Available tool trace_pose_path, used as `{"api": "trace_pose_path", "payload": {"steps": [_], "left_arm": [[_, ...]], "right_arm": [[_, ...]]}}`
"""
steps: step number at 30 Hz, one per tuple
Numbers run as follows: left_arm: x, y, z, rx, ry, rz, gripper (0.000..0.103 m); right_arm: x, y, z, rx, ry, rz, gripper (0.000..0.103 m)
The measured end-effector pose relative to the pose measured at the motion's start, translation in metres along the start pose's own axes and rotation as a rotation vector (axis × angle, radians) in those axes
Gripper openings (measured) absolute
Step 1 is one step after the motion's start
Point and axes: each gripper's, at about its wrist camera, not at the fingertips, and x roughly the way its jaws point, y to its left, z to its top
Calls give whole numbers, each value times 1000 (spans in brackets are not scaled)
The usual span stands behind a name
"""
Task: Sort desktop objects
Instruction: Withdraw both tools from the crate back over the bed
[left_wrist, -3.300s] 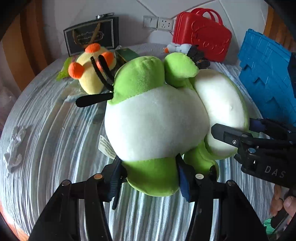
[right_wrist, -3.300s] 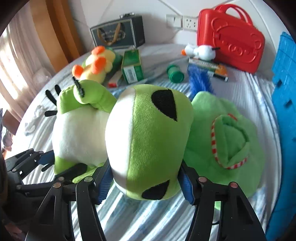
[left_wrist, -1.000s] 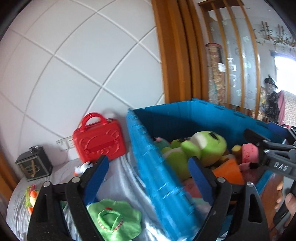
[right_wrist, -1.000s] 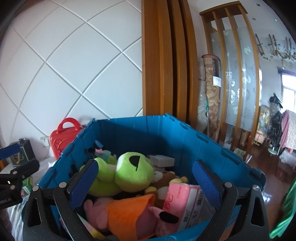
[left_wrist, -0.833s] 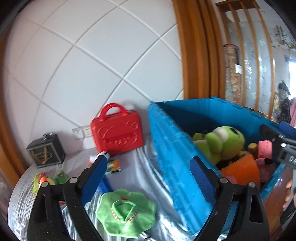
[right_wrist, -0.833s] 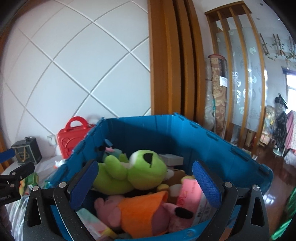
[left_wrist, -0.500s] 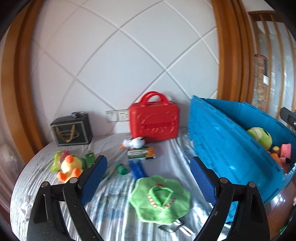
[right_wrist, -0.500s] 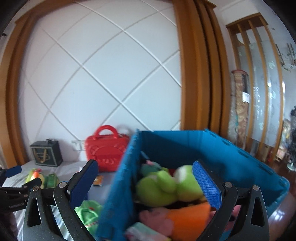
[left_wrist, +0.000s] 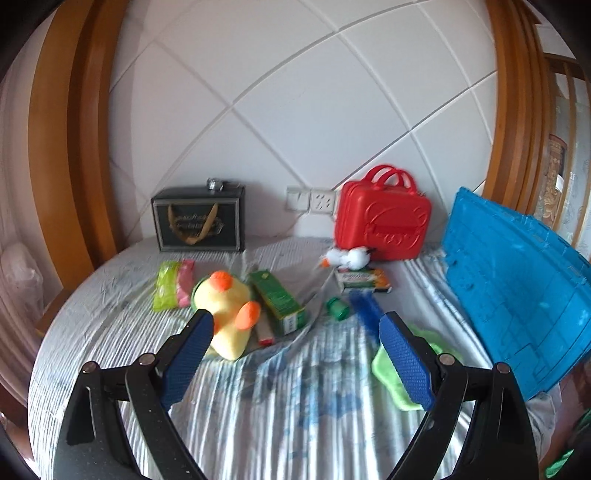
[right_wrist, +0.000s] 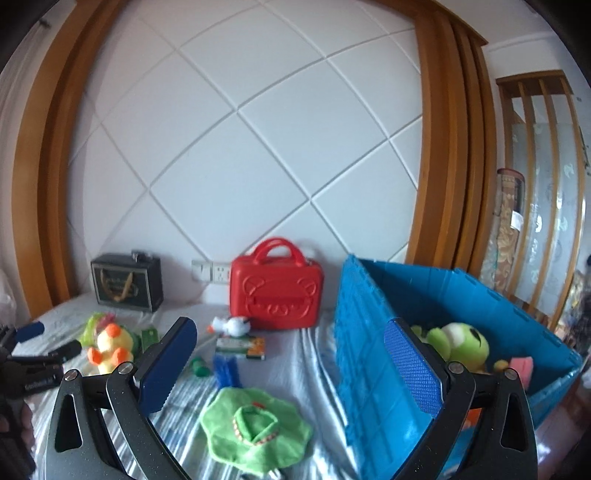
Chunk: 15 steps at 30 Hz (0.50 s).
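Note:
My left gripper (left_wrist: 295, 354) is open and empty above the striped bedsheet (left_wrist: 288, 406). Just beyond its left finger lies a yellow duck plush (left_wrist: 225, 310) with orange feet. A green box (left_wrist: 277, 302), a small green bottle (left_wrist: 338, 308), a blue brush (left_wrist: 364, 310) and a green plush hat (left_wrist: 402, 373) lie past it. My right gripper (right_wrist: 291, 362) is also open and empty, over the green hat (right_wrist: 255, 432). The blue crate (right_wrist: 376, 373) at the right holds the green frog plush (right_wrist: 458, 343).
A red toy case (left_wrist: 382, 218) and a black gift box (left_wrist: 199, 221) stand against the padded white wall. A small white plush (left_wrist: 345, 256), a flat packet (left_wrist: 364, 282) and a green-pink pack (left_wrist: 171, 284) lie on the sheet. Wooden posts frame both sides.
Both grippers have swung left, away from the blue crate where the frog plush was dropped, back over the bed. The left one now faces the duck plush; both stayed open.

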Motion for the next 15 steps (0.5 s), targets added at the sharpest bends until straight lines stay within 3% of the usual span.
{"api": "trace_pose_path", "payload": {"steps": [6,11,15], "left_arm": [[43,40,-29,-24,128,-27,92],[69,47,-49,-10,205,-24,91],[91,44,-56,-15,252,-30,82]], "right_arm": [[20,30,-39,-14,194,-39,103],[40,31,-65,10,280,-55,103],[67,31,-82,28,345,-32,103]]}}
